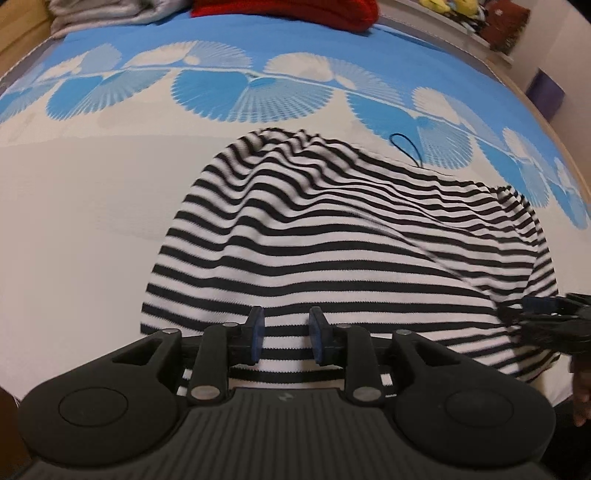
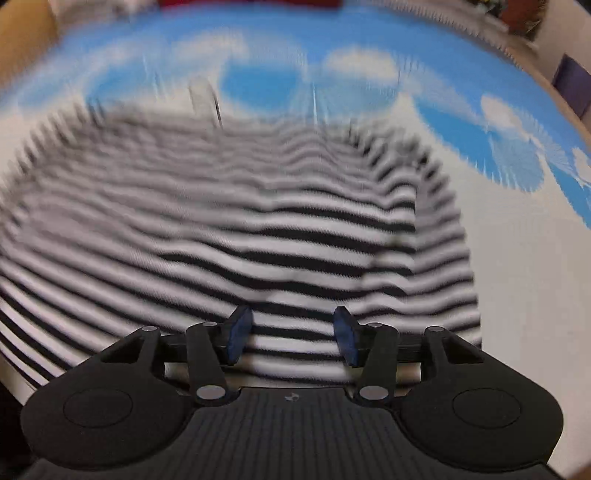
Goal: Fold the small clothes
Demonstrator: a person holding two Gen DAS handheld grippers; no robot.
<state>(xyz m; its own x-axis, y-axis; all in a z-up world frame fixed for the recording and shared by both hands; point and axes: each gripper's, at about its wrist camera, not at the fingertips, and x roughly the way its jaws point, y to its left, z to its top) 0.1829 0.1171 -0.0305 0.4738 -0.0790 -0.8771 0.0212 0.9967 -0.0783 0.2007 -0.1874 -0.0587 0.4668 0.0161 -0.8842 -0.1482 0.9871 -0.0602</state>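
Fingers of left gripper (image 1: 286, 330) and right gripper (image 2: 291, 336) both parted, gripping nothing, above one striped top (image 1: 332, 236) lying rumpled on the patterned bed (image 1: 92, 192); apparently partly folded, smoothing and further folds outstanding.

Bed (image 1: 92, 229): covered by a sheet, plain white over the near part, solid blue toward the far edge, with a band of blue and white fan-shaped motifs between.

Lying directly on it:
- Striped garment (image 1: 332, 258), black and white, rumpled, on the white area, reaching the near edge.
- Thin black loop of cord (image 1: 406, 146), at the garment's far side, on the fan band.
- Red knitted item (image 1: 288, 13), at the far edge.
- Grey folded fabric (image 1: 110, 14), at the far left corner.
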